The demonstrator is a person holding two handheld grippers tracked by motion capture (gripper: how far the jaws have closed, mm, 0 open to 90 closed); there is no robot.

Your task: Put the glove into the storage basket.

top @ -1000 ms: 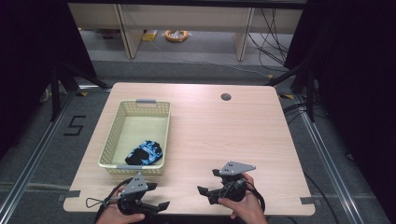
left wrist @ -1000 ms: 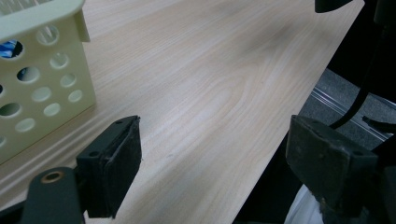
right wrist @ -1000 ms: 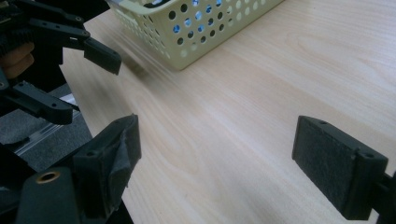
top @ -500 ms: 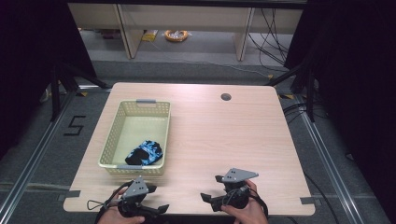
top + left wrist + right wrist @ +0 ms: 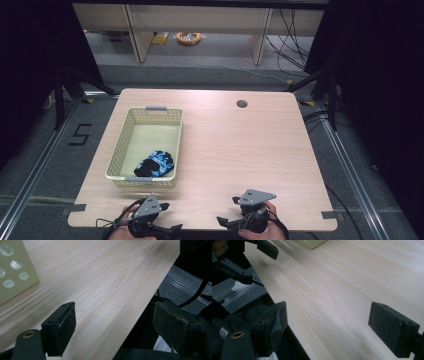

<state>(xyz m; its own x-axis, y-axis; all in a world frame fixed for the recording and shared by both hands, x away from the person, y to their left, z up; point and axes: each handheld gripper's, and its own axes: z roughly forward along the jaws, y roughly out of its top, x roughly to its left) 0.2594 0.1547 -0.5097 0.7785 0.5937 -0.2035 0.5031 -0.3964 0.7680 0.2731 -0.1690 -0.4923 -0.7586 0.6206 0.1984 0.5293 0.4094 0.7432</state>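
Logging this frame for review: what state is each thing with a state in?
Left gripper: open, empty, at the table's near edge.
Right gripper: open, empty, over the near edge.
Yellow-green basket: upright on the table, holding the cloth.
Blue and black cloth: bunched up at the basket's near end.

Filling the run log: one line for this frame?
left gripper: open, empty, near table edge | right gripper: open, empty | blue-black cloth bundle: inside pale green plastic basket | light wooden table
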